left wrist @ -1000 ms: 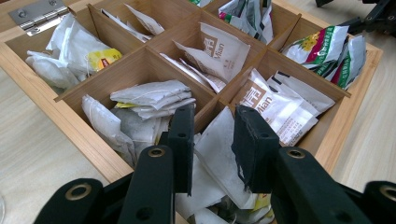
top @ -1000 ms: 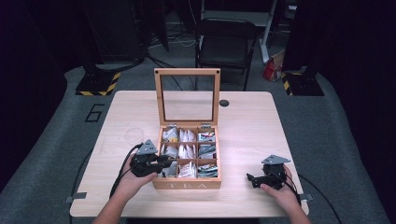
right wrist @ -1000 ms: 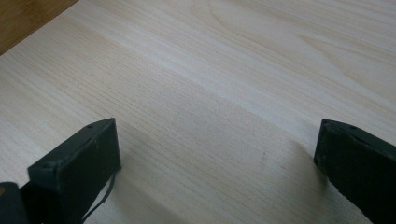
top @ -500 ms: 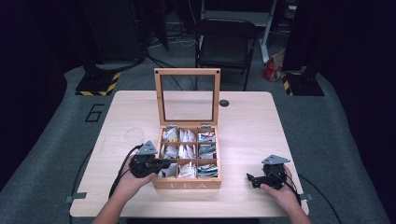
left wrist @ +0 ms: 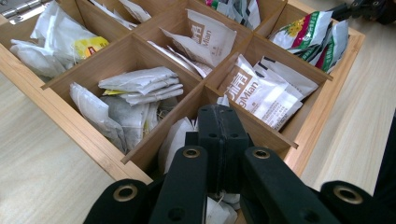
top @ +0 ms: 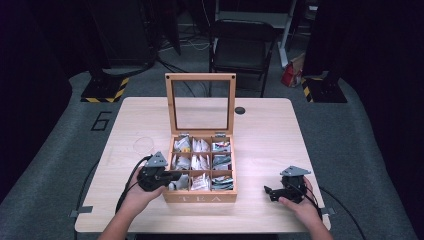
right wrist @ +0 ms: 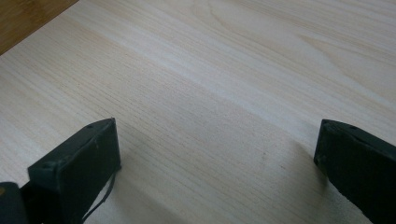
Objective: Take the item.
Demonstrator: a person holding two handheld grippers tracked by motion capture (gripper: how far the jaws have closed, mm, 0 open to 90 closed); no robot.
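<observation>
Progress looks early: left gripper (left wrist: 219, 140) sits jaws-together in the near-left compartment of the open tea box (top: 200, 197), possibly pinching a tea bag (left wrist: 175, 140), unconfirmed; right gripper (top: 274, 193) idles wide open, empty, on the desk (top: 260, 130).

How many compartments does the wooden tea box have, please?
9, in three rows of three inside the tea box: back row, middle row, front row. The left gripper reaches into the front-left one.
</observation>
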